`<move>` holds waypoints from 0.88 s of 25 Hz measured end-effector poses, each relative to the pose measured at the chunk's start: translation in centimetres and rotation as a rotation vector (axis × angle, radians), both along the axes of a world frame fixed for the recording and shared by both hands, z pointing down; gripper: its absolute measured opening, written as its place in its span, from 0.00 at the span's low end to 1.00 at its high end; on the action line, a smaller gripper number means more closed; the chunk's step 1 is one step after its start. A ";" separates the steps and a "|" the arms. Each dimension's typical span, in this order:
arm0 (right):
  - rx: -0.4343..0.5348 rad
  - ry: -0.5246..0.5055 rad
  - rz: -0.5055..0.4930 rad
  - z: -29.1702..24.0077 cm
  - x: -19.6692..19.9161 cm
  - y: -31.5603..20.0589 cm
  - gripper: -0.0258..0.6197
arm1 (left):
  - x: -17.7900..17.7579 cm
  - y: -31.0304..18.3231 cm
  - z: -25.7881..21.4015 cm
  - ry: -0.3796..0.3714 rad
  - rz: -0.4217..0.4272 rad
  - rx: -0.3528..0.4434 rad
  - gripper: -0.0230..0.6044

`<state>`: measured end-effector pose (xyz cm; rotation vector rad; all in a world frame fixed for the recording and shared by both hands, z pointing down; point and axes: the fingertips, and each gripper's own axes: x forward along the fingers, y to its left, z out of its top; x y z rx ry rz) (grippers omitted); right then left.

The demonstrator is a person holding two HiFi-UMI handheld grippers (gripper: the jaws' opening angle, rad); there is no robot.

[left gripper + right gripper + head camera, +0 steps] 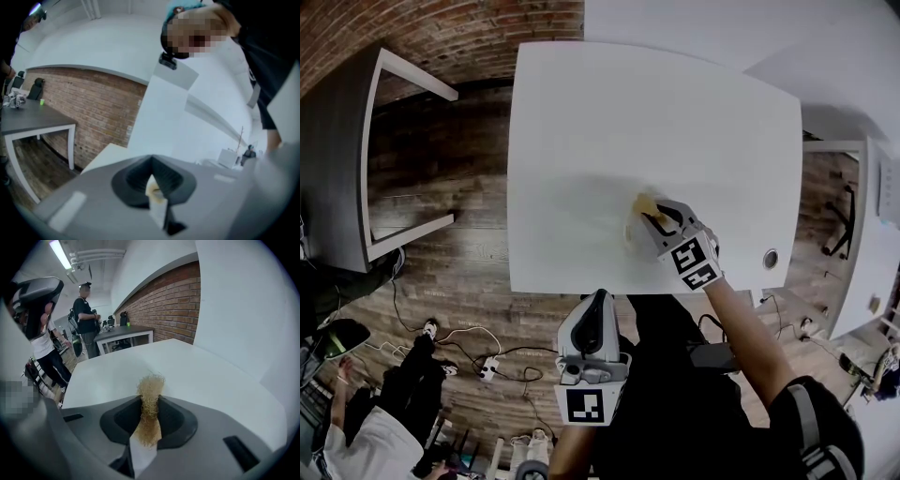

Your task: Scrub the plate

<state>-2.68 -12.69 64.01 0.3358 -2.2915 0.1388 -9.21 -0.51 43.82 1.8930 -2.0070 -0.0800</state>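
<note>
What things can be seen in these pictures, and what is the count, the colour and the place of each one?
table: one, white, centre.
scrubber: one, straw-yellow, between the jaws of the right gripper, over the table.
brick wall: one, red-brown, top left.
side table: one, grey top, white legs, left, by the brick wall.
floor: brown wood, around both tables.
power strip: one, white, with cables, on the floor, lower left.
people: two, one in black, one in white, standing on the floor.
left gripper: one, grey, jaws together, held off the table's near edge.
right gripper: one, grey, shut on the scrubber.
</note>
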 end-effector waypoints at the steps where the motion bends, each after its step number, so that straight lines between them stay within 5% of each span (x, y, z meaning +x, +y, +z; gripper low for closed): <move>1: -0.002 0.001 -0.002 0.0 0.1 0.2 0.16 | 0.0 0.0 0.0 0.000 0.002 0.001 0.04; 22: -0.042 0.023 -0.084 -0.6 2.7 7.1 0.16 | 1.0 1.2 -0.5 0.006 0.028 0.012 0.04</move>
